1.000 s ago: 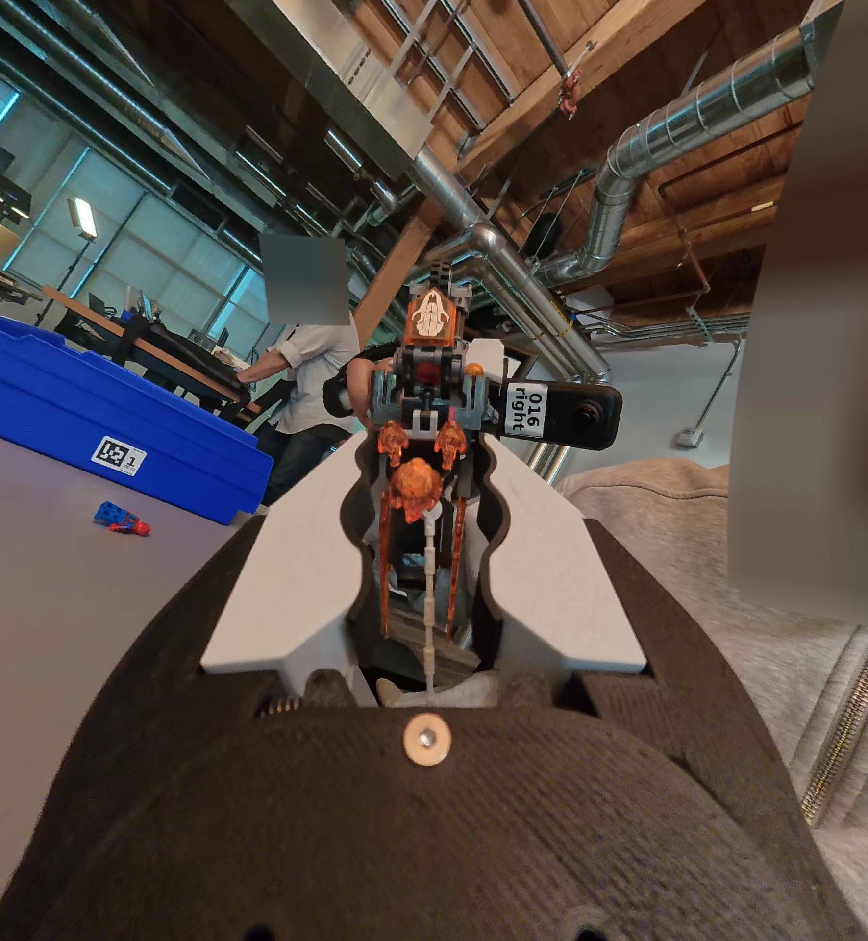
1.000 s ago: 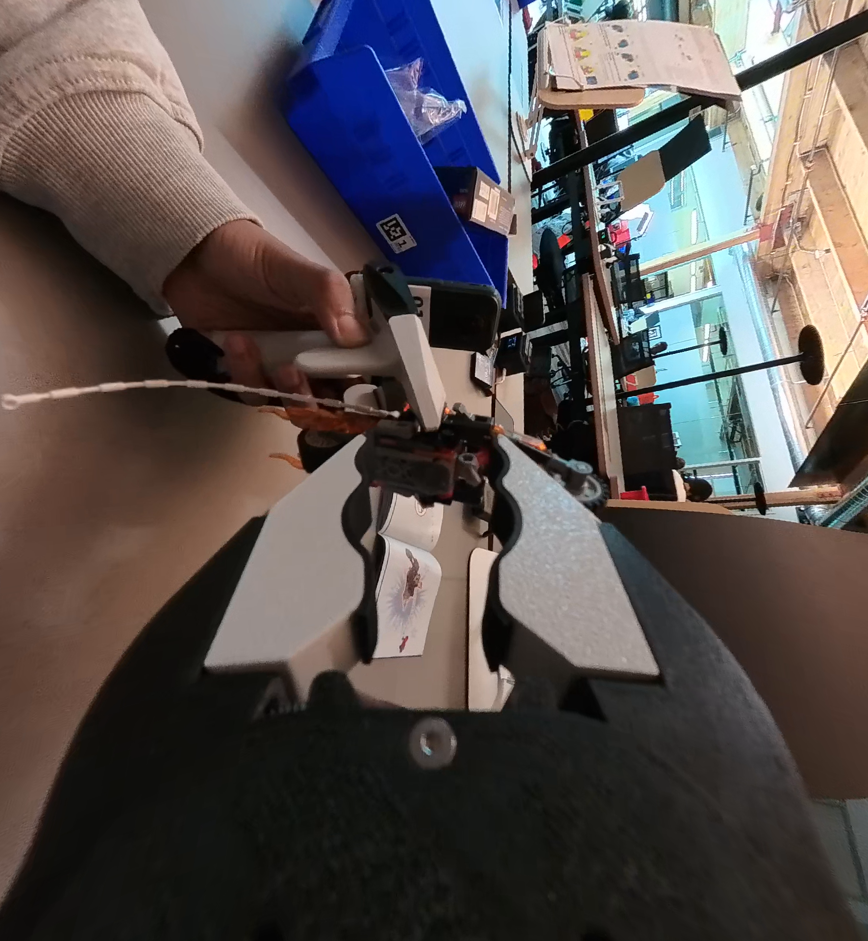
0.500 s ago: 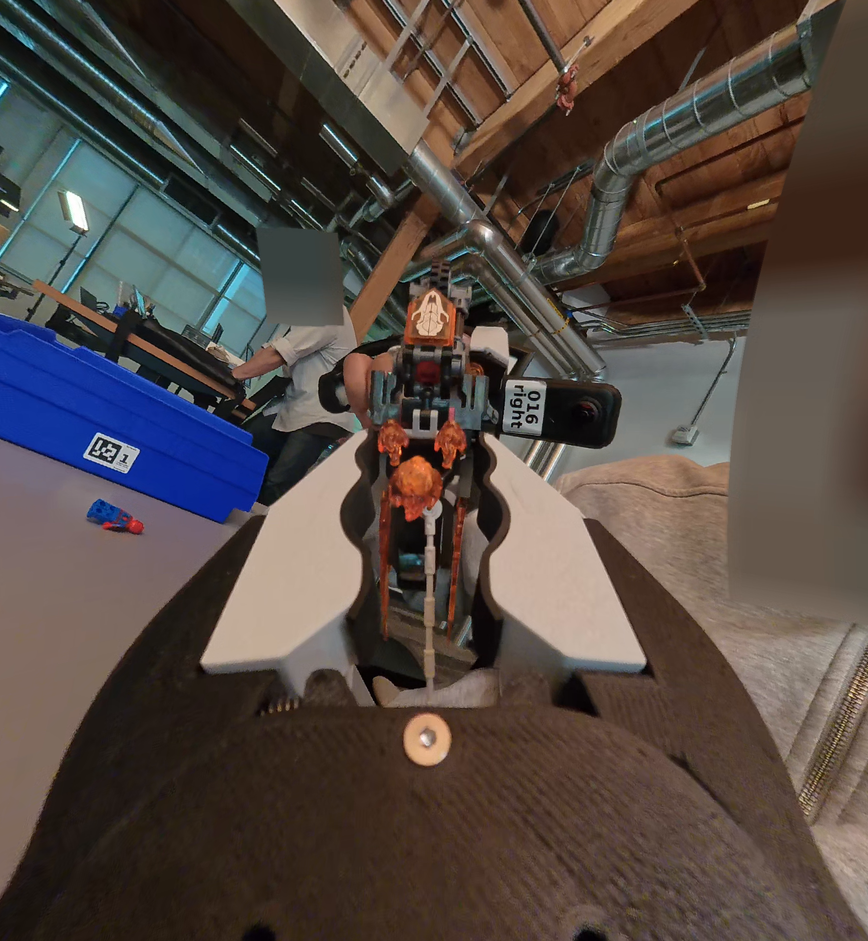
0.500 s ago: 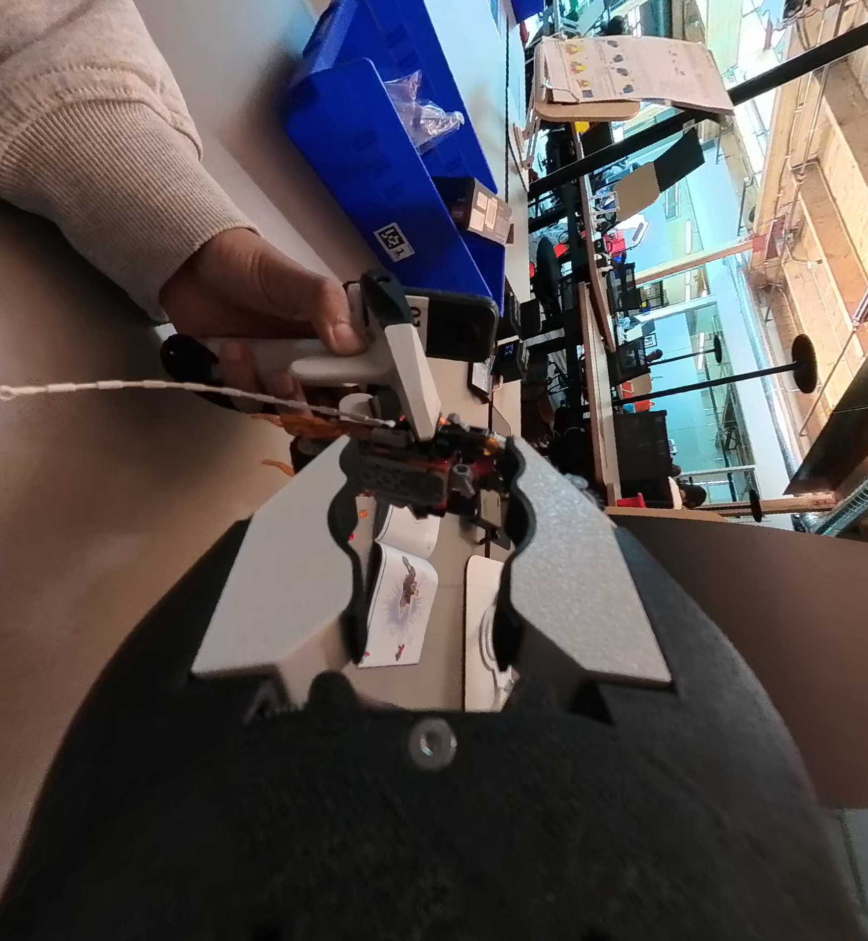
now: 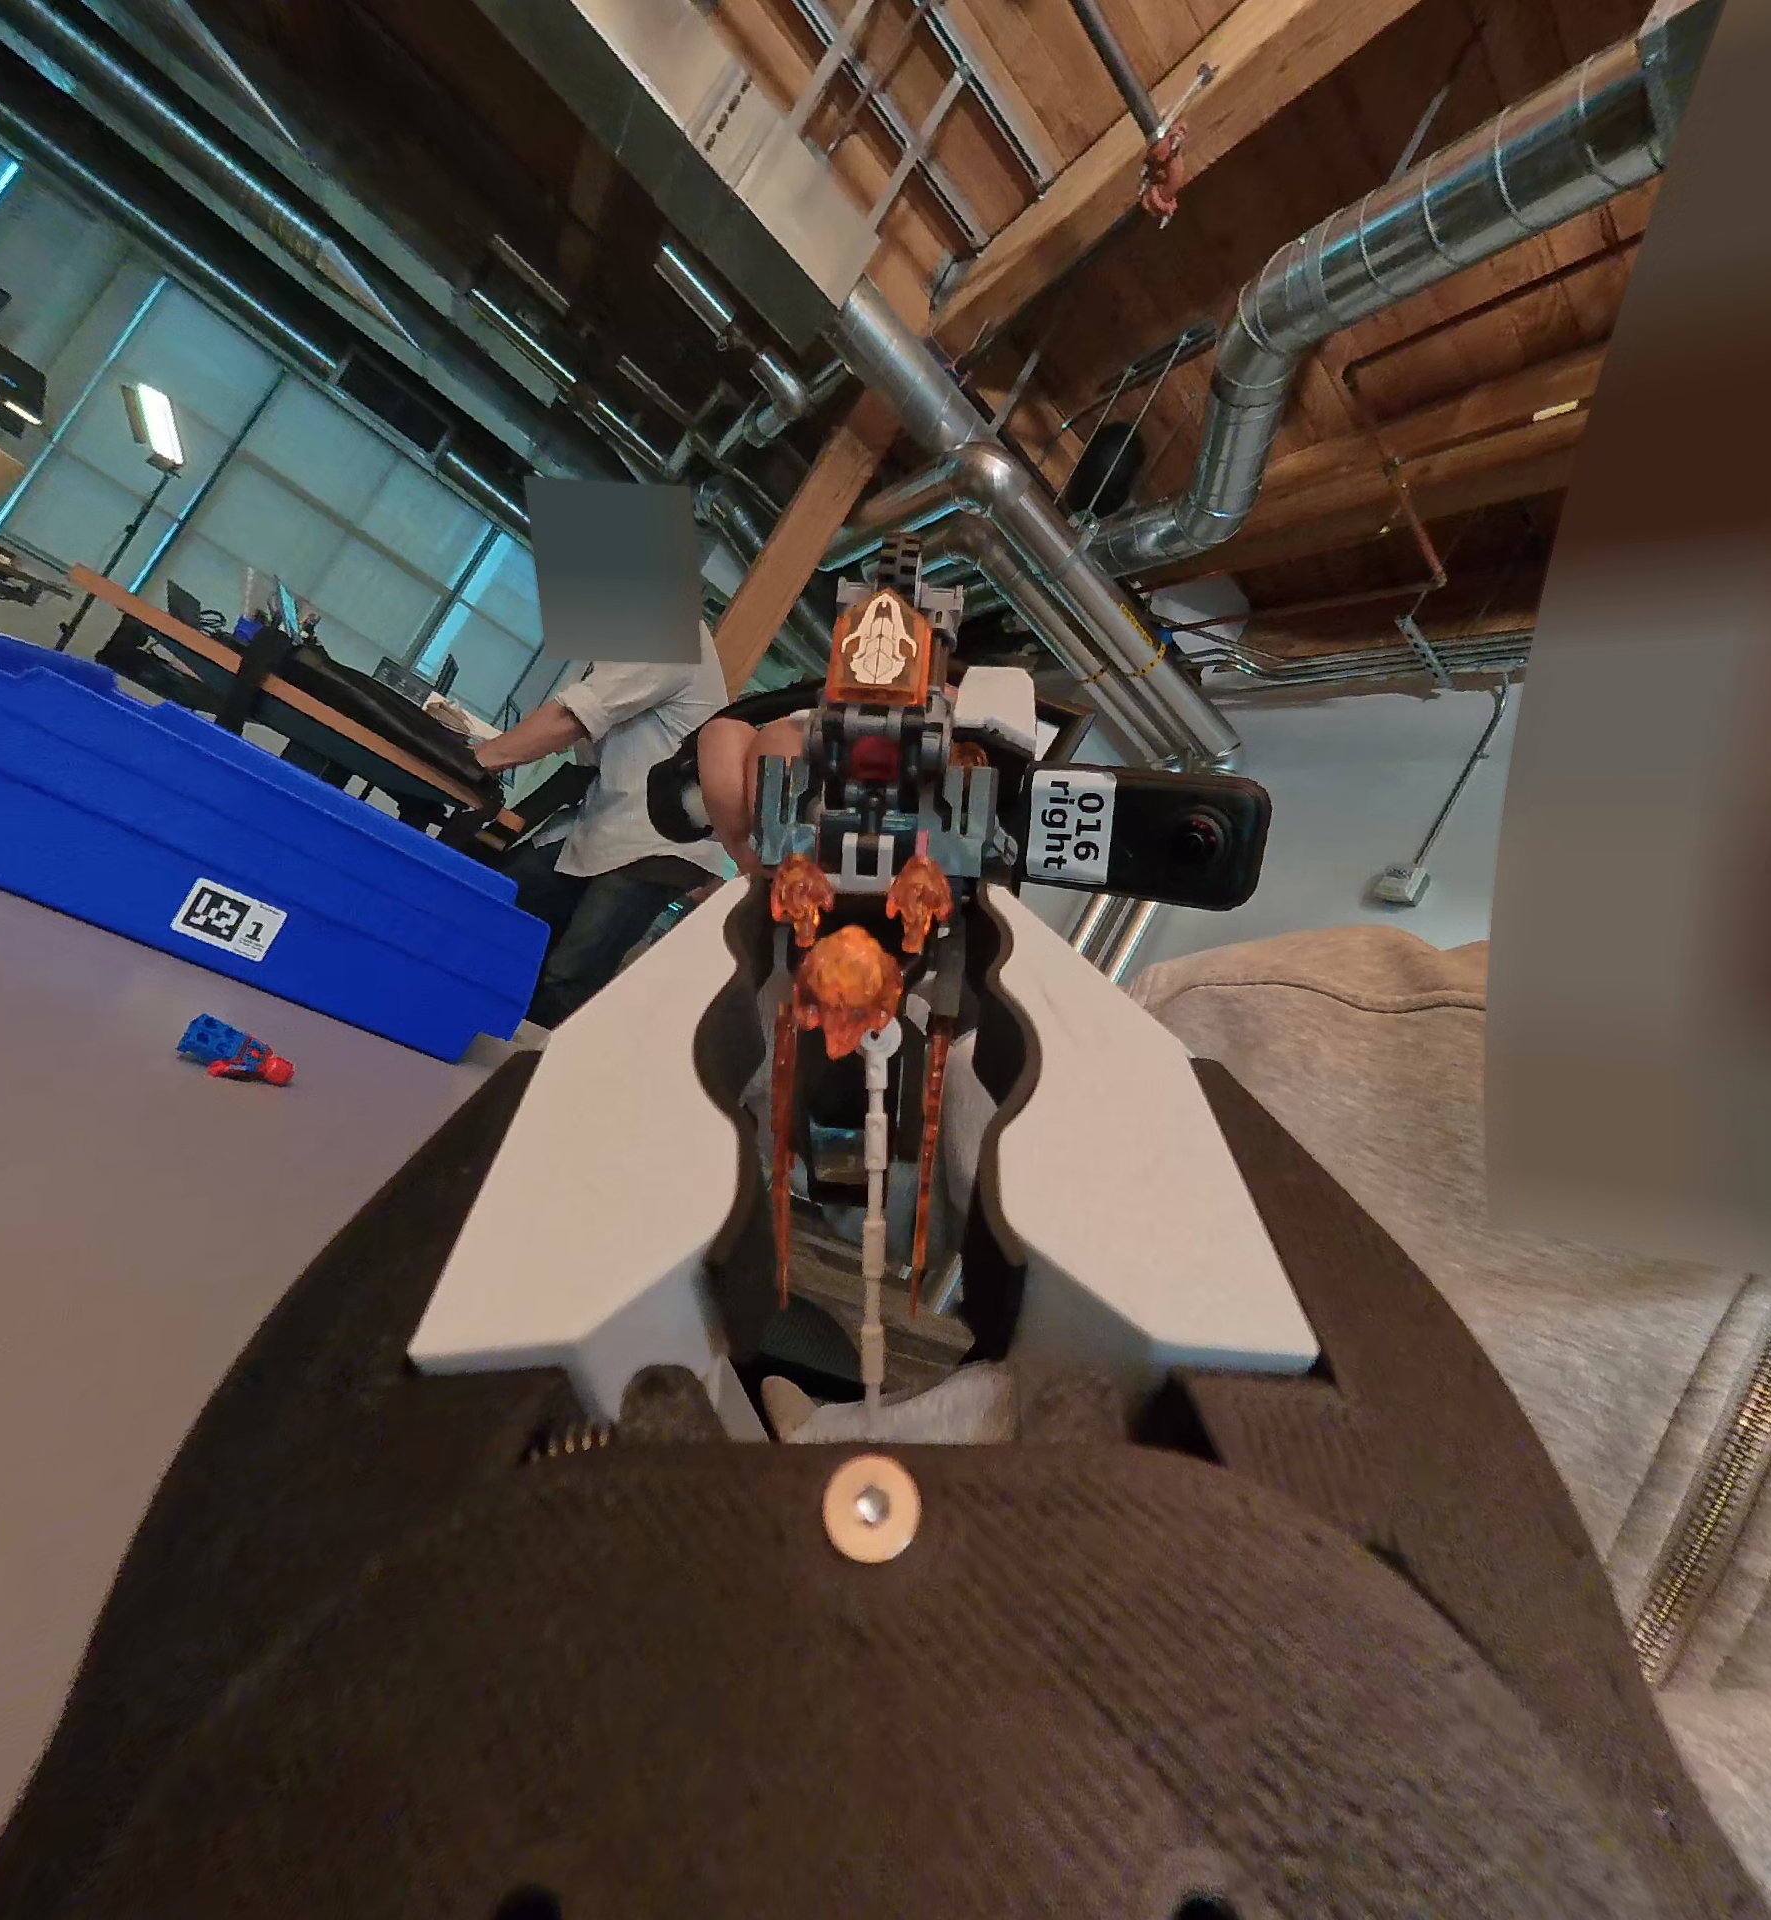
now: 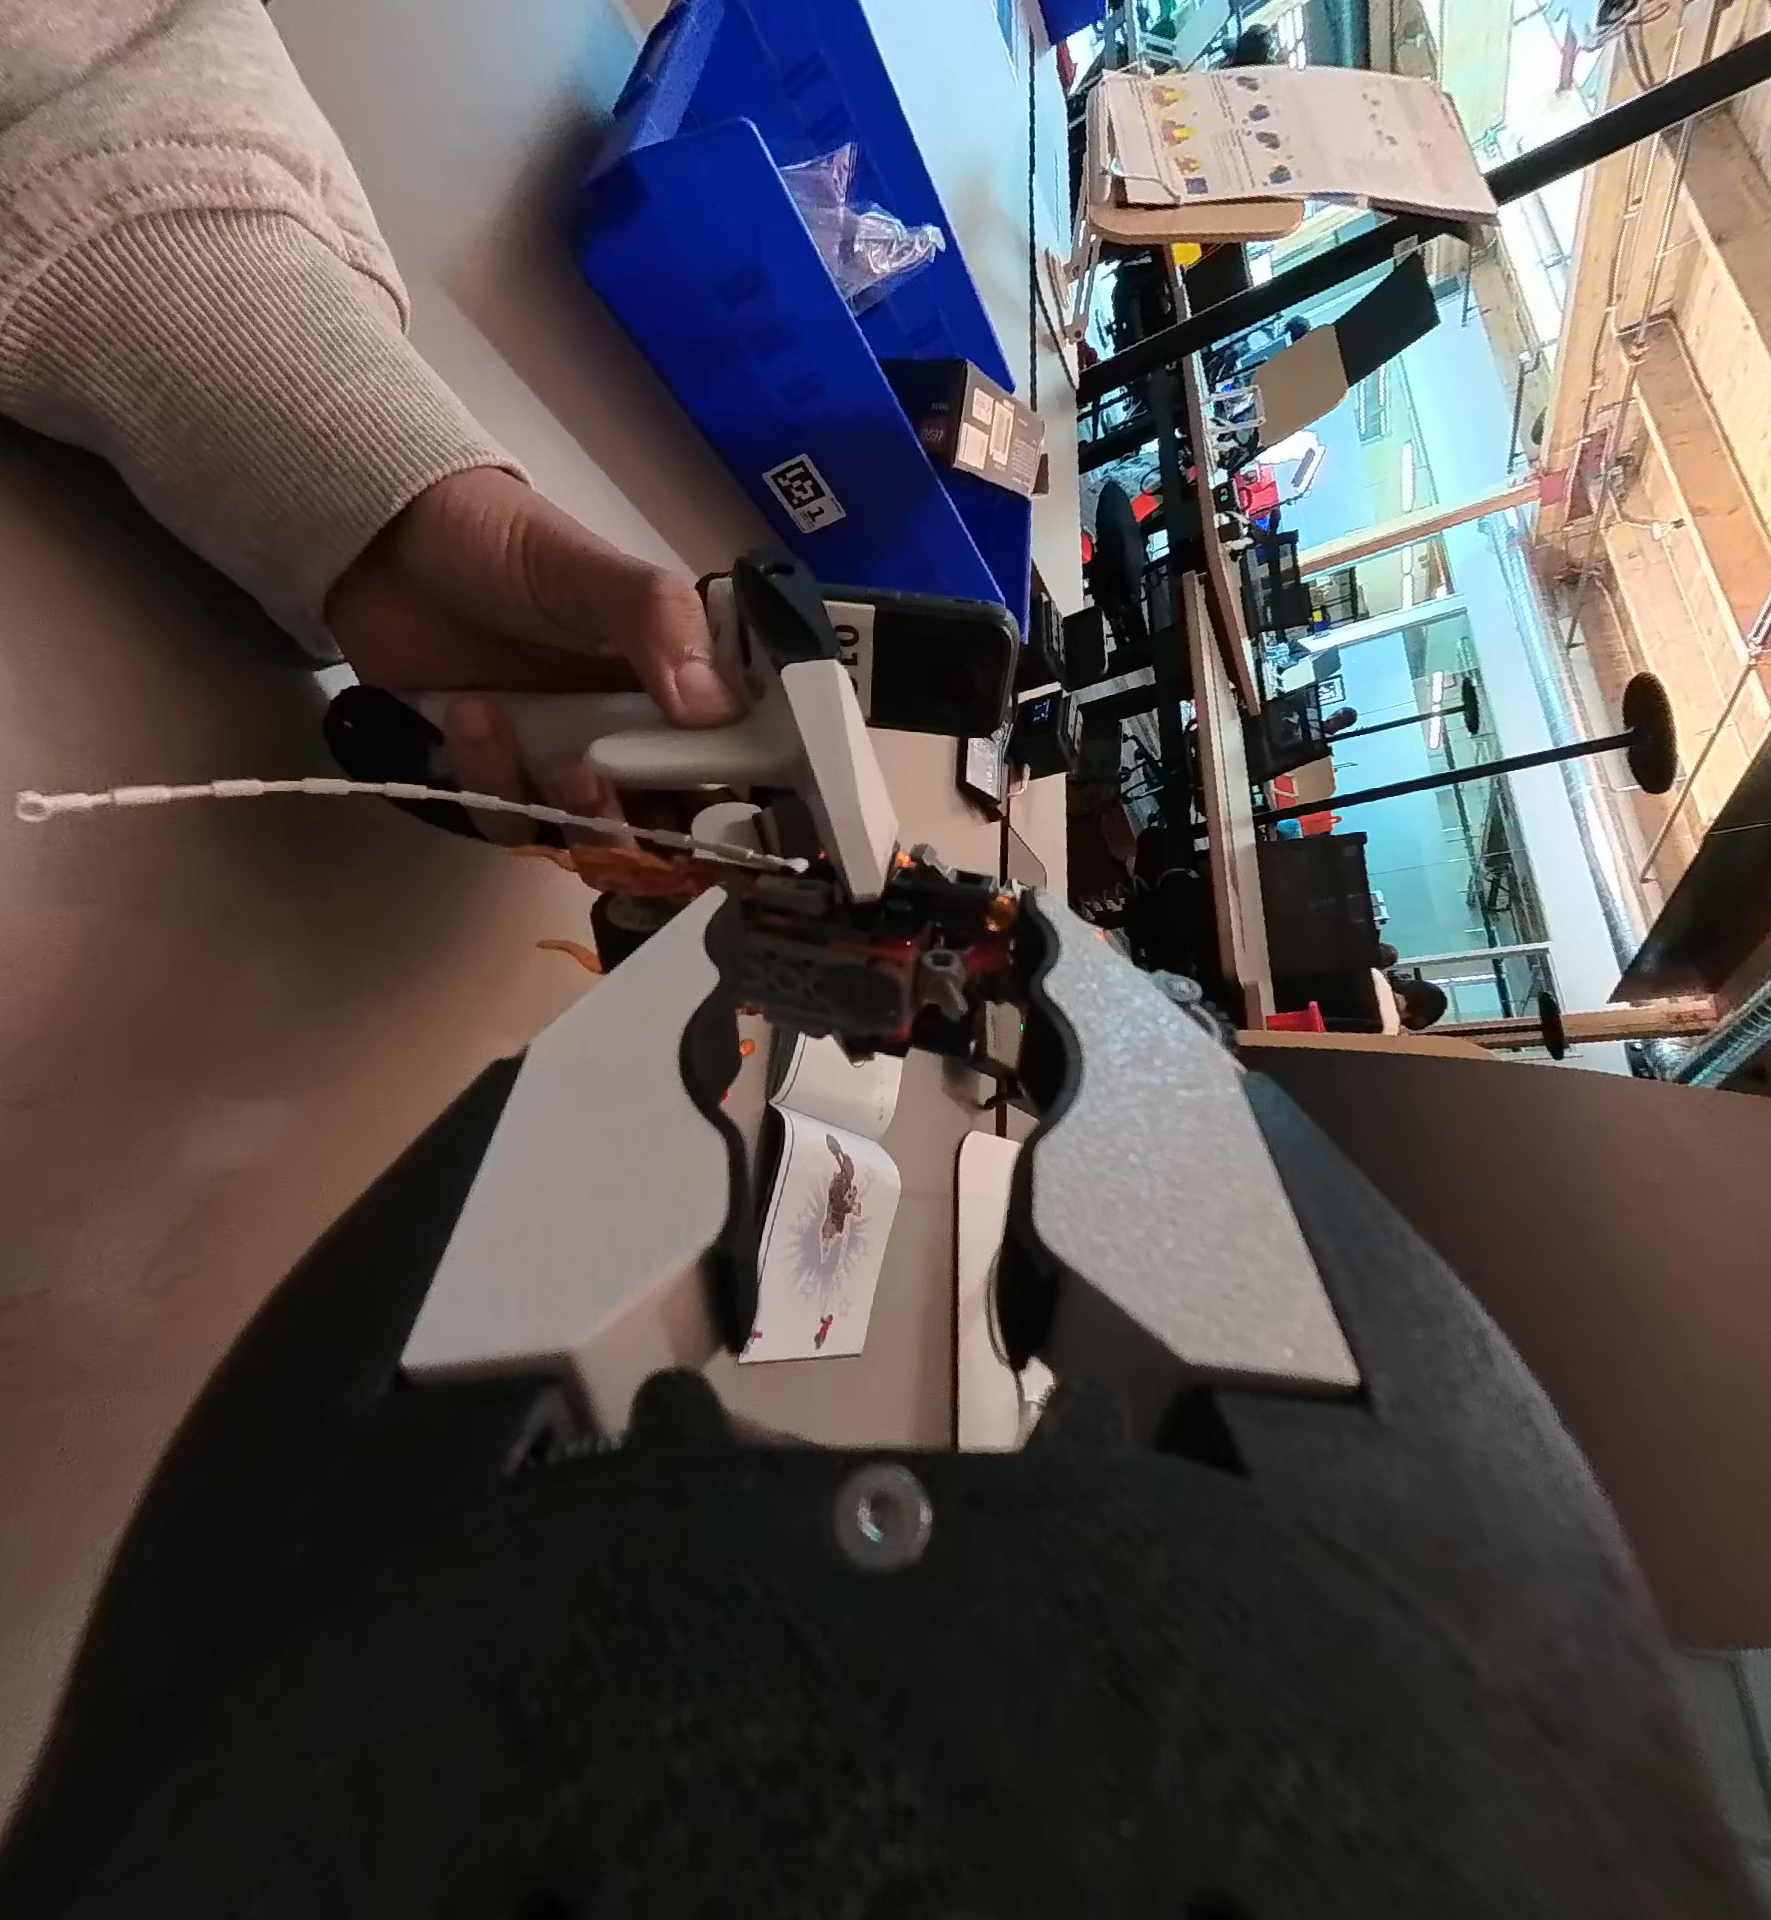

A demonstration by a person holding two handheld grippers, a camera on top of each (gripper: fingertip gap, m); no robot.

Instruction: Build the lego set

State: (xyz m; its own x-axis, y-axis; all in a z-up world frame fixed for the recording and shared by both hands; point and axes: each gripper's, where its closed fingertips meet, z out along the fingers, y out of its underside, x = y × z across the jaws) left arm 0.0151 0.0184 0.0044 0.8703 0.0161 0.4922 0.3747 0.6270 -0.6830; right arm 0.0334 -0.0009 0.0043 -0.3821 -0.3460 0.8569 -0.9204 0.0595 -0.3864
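Orange-flamed lego model (image 5: 865, 831) sits up off the table, caught between both grippers, well inside the table's edges. Left gripper (image 5: 865, 914): white fingers (image 5: 600, 1143) pressed in on the model's rear, with the flame pieces and a thin white chain (image 5: 873, 1195) running back down the slot between them. Right gripper (image 6: 876, 966): fingers (image 6: 590, 1174) spread fairly wide, tips flanking the dark grey and red body of the model (image 6: 839, 966); whether they actually grip it, cannot tell. In the right wrist view the left gripper (image 6: 839, 831) comes in from above, a hand (image 6: 507, 613) in a beige sleeve (image 6: 133, 260) on its handle, and the chain (image 6: 341, 795) sticks out sideways over the table (image 6: 81, 1143) to a small loop end. Instruction booklet (image 6: 824, 1236) lies flat on the table under the right gripper. Blue bin (image 5: 185, 821) sits at the table's far edge, with a tag sticker on its side; in the right wrist view it (image 6: 808, 312) holds a clear plastic bag (image 6: 876, 239), and a small dark box (image 6: 985, 426) sits at its rim. Small blue-and-red minifigure (image 5: 237, 1055) lies on its side on the table near the bin. Person (image 5: 621, 769) in a pale shirt stands past the far edge at another desk.
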